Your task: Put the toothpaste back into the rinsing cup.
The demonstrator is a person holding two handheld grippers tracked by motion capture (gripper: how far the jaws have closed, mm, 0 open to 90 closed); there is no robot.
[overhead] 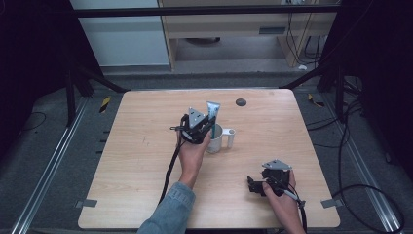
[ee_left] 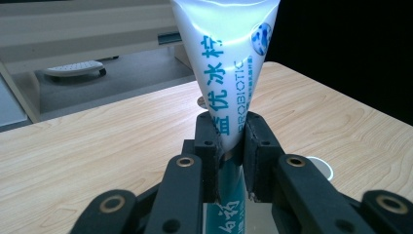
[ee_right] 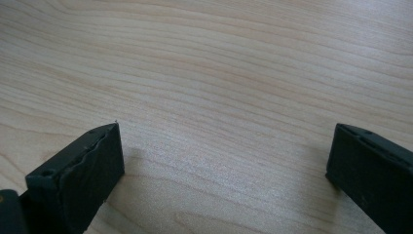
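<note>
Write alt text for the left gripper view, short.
The left gripper pinches a white toothpaste tube with teal lettering between its two black fingers, the tube standing upright with its flat crimped end at the top. Behind it lies a light wooden table, and a white cup's rim peeks out at lower right.

Pale wooden table [overhead: 146,195], dark disc [overhead: 240,102] near far edge. Grey floor [overhead: 44,161], metal rails. Beige cabinet [overhead: 234,24] beyond; cables at right.
</note>
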